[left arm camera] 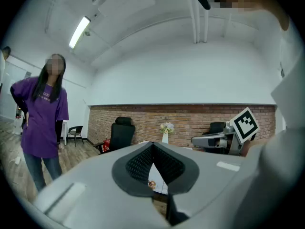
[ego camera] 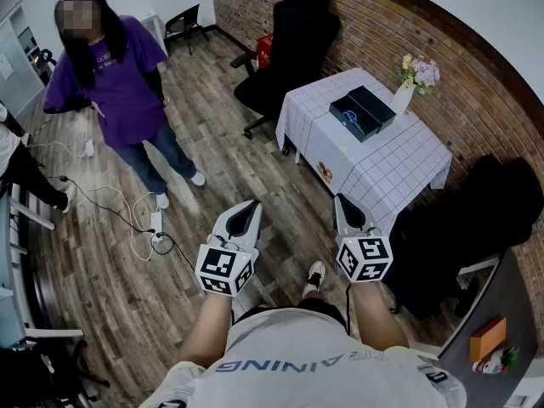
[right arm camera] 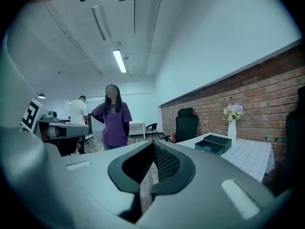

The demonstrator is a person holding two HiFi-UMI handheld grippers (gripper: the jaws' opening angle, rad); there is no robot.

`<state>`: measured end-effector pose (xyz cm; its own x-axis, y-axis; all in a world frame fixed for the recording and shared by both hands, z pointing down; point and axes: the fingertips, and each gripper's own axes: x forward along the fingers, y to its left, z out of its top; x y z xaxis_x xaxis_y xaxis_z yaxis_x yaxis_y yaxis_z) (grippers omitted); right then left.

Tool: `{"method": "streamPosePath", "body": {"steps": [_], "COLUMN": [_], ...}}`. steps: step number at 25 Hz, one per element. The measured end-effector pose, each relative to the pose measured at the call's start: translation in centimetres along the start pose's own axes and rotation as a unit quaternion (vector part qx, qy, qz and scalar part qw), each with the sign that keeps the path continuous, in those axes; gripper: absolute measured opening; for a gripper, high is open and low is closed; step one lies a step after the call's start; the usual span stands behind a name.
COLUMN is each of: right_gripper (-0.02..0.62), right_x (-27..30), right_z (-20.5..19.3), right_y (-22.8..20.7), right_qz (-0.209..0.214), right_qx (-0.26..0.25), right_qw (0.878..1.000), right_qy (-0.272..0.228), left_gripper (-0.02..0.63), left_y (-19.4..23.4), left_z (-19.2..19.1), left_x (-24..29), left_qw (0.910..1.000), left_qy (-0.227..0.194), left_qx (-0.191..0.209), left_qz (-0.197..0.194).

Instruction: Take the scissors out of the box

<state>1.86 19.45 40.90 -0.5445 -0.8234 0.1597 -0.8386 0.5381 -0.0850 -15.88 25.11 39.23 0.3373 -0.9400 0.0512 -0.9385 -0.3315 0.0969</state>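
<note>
scissors (ego camera: pixel 350 117) with blue handles lie inside an open dark box (ego camera: pixel 374 104) on a desk (ego camera: pixel 399 155) covered by a white checked cloth, set against a brick wall. a white vase of flowers (ego camera: pixel 405 93) stands just beside the box. the person stands well back from the desk on the wooden floor (ego camera: pixel 102 253). the left hand-held gripper (ego camera: pixel 250 207) and the right hand-held gripper (ego camera: pixel 342 202) are both held out in front, each closed with nothing between its jaws. a person in a purple shirt (ego camera: pixel 119 79) stands off to the left, and a black office chair (ego camera: pixel 293 45) sits near the desk.
</note>
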Motion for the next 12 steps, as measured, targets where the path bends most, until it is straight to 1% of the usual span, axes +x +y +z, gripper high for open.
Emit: {"method": "streamPosePath", "body": {"steps": [3,6,12], "right_gripper": [0.012,0.012,0.012], "right_x": [-0.31,-0.32,-0.51], "right_z": [-0.13,0.13,-0.04], "right_y": [0.26,0.69,-0.03], "right_qz": [-0.005,-0.004,-0.013], "right_qx": [0.002,0.0,0.004], "right_qw": [1.0,1.0,1.0], "right_qy": [0.004,0.004,0.004], "left_gripper": [0.003,0.003,0.003], "left_y": [-0.39,-0.1,-0.2], "left_z": [-0.08,0.09,0.25], "left_x": [0.12,-0.08,0.18], "left_qw": [0.9999,1.0,0.9999], "left_qy": [0.005,0.006,0.007], "left_qx": [0.0,0.002,-0.004], "left_qz": [-0.009,-0.008,-0.014]}}
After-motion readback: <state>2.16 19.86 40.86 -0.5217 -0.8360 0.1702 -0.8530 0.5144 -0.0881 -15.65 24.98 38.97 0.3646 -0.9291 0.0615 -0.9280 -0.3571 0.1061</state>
